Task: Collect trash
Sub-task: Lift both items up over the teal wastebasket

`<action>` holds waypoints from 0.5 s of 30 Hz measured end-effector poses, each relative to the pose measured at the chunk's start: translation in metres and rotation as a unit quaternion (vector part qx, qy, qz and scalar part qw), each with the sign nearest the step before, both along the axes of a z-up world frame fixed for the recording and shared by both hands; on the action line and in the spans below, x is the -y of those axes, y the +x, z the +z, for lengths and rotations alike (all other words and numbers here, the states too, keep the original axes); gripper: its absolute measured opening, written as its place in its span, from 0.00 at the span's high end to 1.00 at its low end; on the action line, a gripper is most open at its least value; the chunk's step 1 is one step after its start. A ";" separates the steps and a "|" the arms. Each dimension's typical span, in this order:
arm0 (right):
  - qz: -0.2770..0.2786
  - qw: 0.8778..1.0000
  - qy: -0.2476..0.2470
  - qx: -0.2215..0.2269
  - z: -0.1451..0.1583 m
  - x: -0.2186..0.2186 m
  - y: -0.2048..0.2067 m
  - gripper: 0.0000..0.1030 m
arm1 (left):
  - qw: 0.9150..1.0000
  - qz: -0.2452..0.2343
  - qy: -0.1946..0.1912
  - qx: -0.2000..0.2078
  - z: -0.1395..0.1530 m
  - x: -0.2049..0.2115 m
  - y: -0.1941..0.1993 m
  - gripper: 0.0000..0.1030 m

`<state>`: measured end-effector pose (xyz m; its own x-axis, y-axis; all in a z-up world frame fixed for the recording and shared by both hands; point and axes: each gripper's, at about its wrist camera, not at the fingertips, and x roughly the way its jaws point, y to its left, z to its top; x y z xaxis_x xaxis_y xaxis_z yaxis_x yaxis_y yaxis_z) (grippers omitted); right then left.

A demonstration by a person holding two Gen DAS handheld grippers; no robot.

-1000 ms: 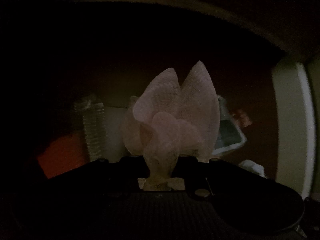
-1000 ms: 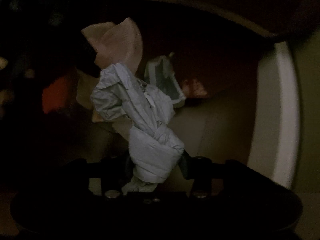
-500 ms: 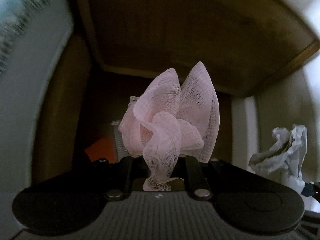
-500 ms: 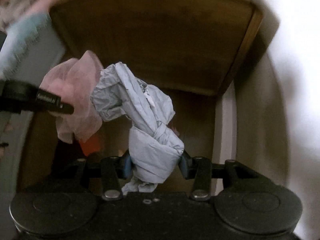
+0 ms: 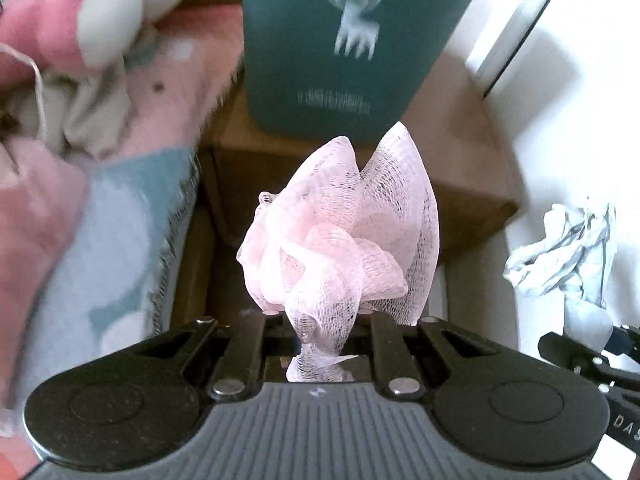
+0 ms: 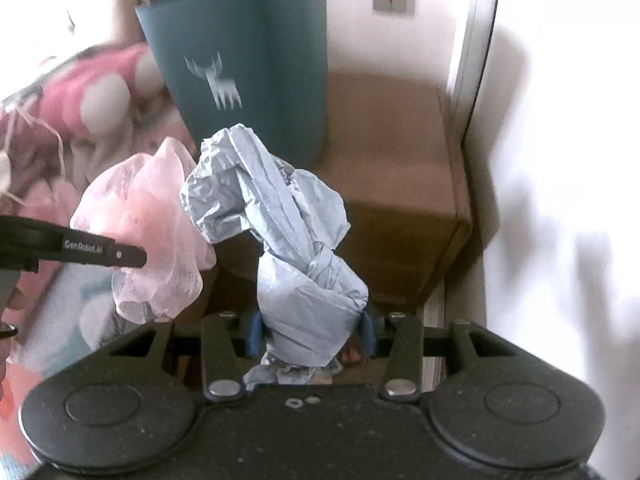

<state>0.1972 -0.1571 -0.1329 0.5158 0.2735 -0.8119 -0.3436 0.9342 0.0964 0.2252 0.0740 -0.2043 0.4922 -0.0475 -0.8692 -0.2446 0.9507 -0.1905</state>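
Note:
My left gripper (image 5: 320, 320) is shut on a bunched pink mesh net (image 5: 344, 232), which stands up between its fingers. My right gripper (image 6: 310, 330) is shut on a crumpled pale-blue plastic bag (image 6: 292, 240), pinched at its knotted lower part between the blue pads (image 6: 253, 332). In the left wrist view the bag (image 5: 568, 252) and the right gripper (image 5: 592, 352) show at the right edge. In the right wrist view the pink net (image 6: 148, 224) and a left finger (image 6: 80, 246) show at the left. Both grippers hang above a brown wooden cabinet (image 6: 392, 184).
A teal bin with a white deer print (image 5: 340, 40) (image 6: 248, 64) stands on the cabinet top. A bed with a pink and blue blanket (image 5: 92, 216) lies to the left. A white wall (image 6: 560, 200) closes in the right side.
Both grippers rose out of the dark space below the cabinet into daylight, each keeping its piece of trash. The cabinet top, the teal bin and the bed came into view.

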 end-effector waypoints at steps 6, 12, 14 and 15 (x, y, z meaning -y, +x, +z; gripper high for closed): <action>-0.002 0.999 0.004 0.043 0.057 -0.005 0.016 0.58 | 0.999 -0.002 0.005 0.034 0.073 -0.006 -0.001 0.87; 0.003 0.996 0.012 0.089 0.106 -0.020 0.031 0.58 | 0.997 -0.001 0.014 0.079 0.129 -0.017 0.002 0.87; 0.004 0.995 0.015 0.100 0.120 -0.025 0.038 0.58 | 0.996 0.000 0.016 0.093 0.146 -0.020 0.003 0.87; 0.005 0.994 0.016 0.107 0.127 -0.027 0.042 0.58 | 0.995 0.002 0.018 0.103 0.154 -0.023 0.006 0.87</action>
